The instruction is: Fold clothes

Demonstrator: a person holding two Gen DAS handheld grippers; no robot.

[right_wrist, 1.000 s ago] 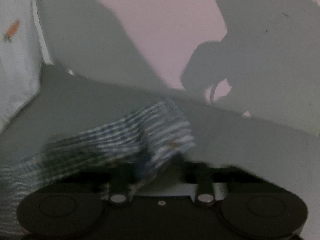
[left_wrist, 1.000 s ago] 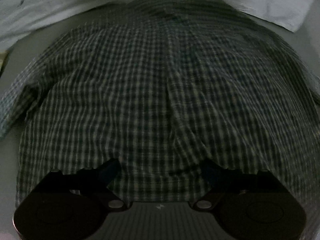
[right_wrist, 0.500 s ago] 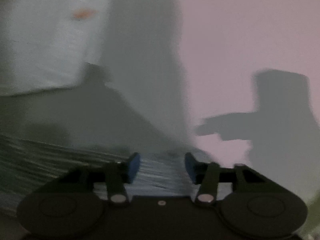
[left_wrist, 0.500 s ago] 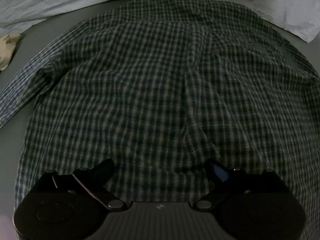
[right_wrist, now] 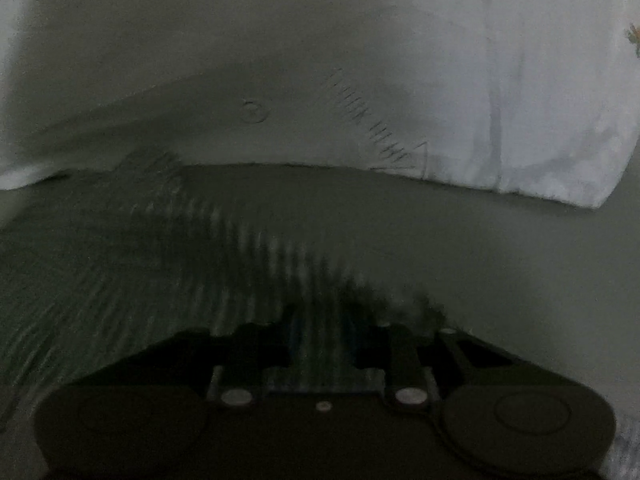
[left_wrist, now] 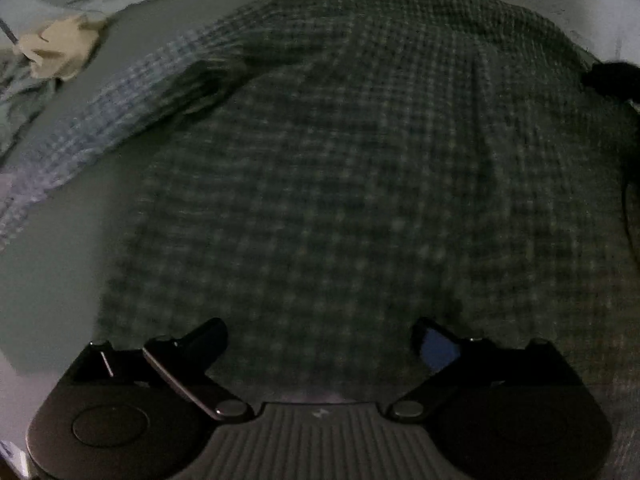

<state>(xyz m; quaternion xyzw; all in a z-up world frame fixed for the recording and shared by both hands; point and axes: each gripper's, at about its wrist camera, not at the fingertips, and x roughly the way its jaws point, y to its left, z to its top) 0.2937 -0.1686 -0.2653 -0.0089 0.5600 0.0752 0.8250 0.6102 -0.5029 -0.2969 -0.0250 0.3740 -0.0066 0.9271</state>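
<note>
My left tongs hung spread wide over the checked shirt, with nothing between the two fingers and nothing pinched. I held them pointing steeply down at the shirt's near hem, I think so that I could come down on that edge for the next fold. My right tongs were much narrower and had just been closing. Checked cloth showed in the gap between the fingers, but that view was dark and smeared, so I could not tell whether the pads were pressing it or only hovering above it.

The shirt lay spread flat on the grey bed, back up, filling most of the left view. One sleeve reached out from the shirt's left shoulder across the bare sheet, and it looked not yet folded in. I judged the job was at its start, with the body smoothed out first so the folds would lie even.

Beyond the shirt's collar end lay a white pillow with small prints on it. Past the sleeve's far end sat a crumpled beige cloth, well apart from the shirt's body.
</note>
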